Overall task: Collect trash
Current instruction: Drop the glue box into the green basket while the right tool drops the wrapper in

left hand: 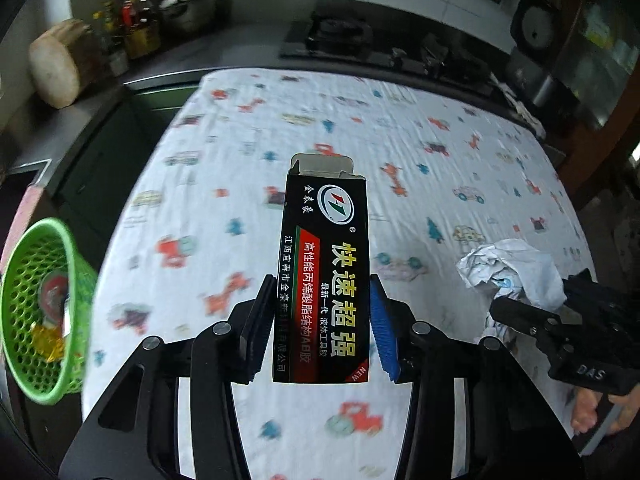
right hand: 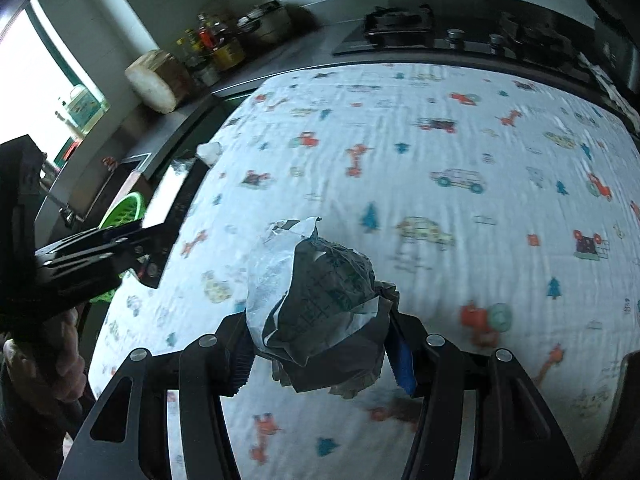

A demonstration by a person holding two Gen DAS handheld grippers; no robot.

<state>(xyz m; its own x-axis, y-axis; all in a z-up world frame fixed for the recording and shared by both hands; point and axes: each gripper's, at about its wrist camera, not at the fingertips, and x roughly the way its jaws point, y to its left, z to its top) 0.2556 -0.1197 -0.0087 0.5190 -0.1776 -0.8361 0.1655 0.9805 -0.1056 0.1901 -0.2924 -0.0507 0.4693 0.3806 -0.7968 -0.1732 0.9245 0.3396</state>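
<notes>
1. The left gripper pinches a black glue box by its two long sides, one pad pressed flat on each side of the lower half.
2. The box's long axis runs straight ahead along the fingers. Its open flap end points away from the tool, and its closed end, marked "NEW", sits back between the fingers.
3. The box is clear of the patterned cloth, which spreads out below and ahead of the tool.
4. The right gripper is clamped on a crumpled paper wad, part white and part dark, which bulges forward past the fingertips.
5. The wad has no clear long axis; a torn white tip sticks out ahead of the tool.
6. Off to the left of the left gripper, past the cloth's edge, a green mesh basket holds some wrappers.
7. Far ahead of both tools, a dark counter carries a stove and bottles.
</notes>
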